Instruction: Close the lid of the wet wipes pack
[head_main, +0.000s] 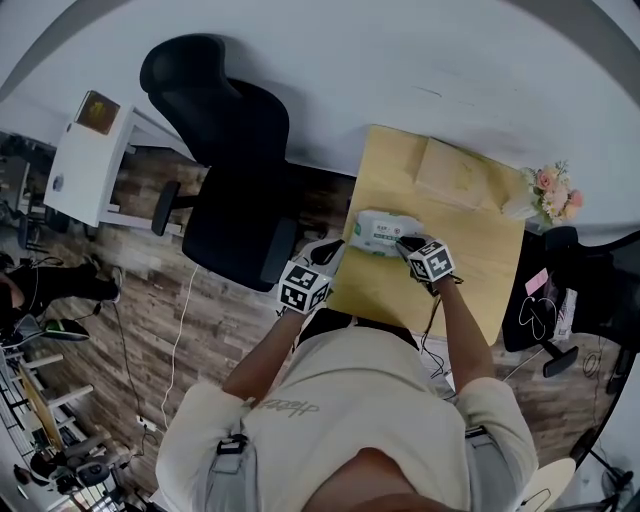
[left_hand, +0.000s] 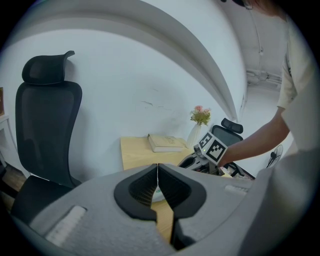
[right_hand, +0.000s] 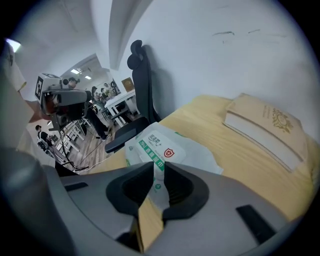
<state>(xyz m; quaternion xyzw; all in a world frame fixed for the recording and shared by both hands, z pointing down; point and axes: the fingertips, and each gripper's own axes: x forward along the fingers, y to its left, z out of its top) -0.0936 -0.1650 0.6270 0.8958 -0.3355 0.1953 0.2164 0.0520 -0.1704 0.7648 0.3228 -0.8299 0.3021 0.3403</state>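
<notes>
The wet wipes pack (right_hand: 172, 150) lies on the table (right_hand: 250, 167) straight ahead of the right gripper (right_hand: 154, 172). Its near crimped end runs in between that gripper's jaws, which stand almost together and appear to pinch the film. The lid (right_hand: 156, 144), a white flap on top of the pack, looks to lie flat, but I cannot tell whether it is sealed. The left gripper (left_hand: 158, 170) has its jaws pressed together on nothing and hangs at the table's near edge, with the pack just ahead of it and slightly to its right. To close the lid well, the right gripper should probably keep the pack anchored while the left one's blunt tips come down on the flap and press along it towards the free edge, lightly enough that the soft pack does not slide. The lid bears a green band (right_hand: 151, 153) of small print, too small to read, and a red shield emblem (right_hand: 168, 152). Beyond the right gripper lies a book (right_hand: 267, 130) with a gold crest; I cannot read its writing.
</notes>
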